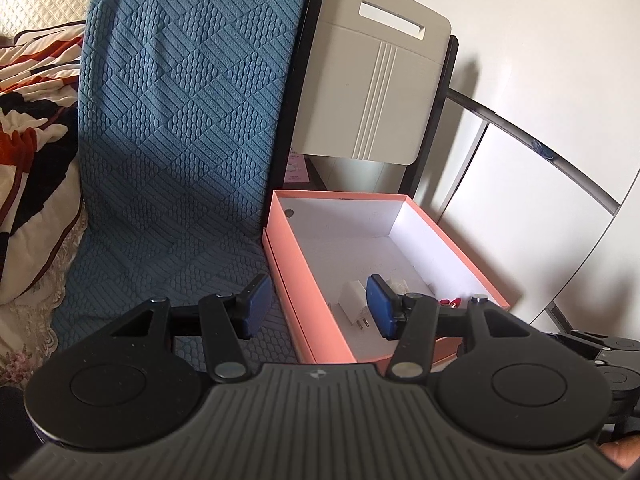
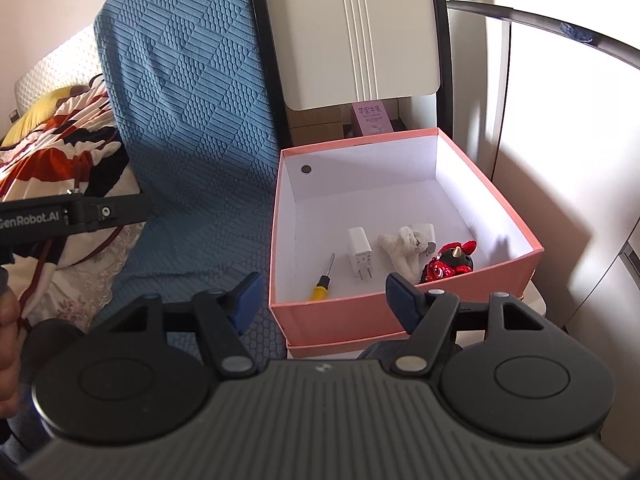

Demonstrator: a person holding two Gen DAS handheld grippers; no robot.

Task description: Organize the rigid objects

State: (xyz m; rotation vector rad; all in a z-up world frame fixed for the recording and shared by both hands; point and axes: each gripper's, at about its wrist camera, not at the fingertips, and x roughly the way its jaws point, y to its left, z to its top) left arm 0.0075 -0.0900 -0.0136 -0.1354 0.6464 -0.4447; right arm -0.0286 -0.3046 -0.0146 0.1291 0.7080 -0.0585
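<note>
Right wrist alone shows screwdriver (image 2: 322, 282) in pink box (image 2: 496, 184), both tongs (image 2: 322, 304) (image 1: 318, 306) parted, empty.

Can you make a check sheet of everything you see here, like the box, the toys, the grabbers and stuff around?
Surface: textured blue quilted cover beside the box.
Job's things: open pink cardboard box with white inside holds a yellow-handled screwdriver, white plug charger, shiny red horned toy figure.
Clutter: fluffy cream plush toy in the box too.
Grippers: left gripper and right gripper both open, empty, short of the box.
Cables: nothing seen.
Surroundings: grey panel with slot handle, patterned blanket, white wall.
</note>
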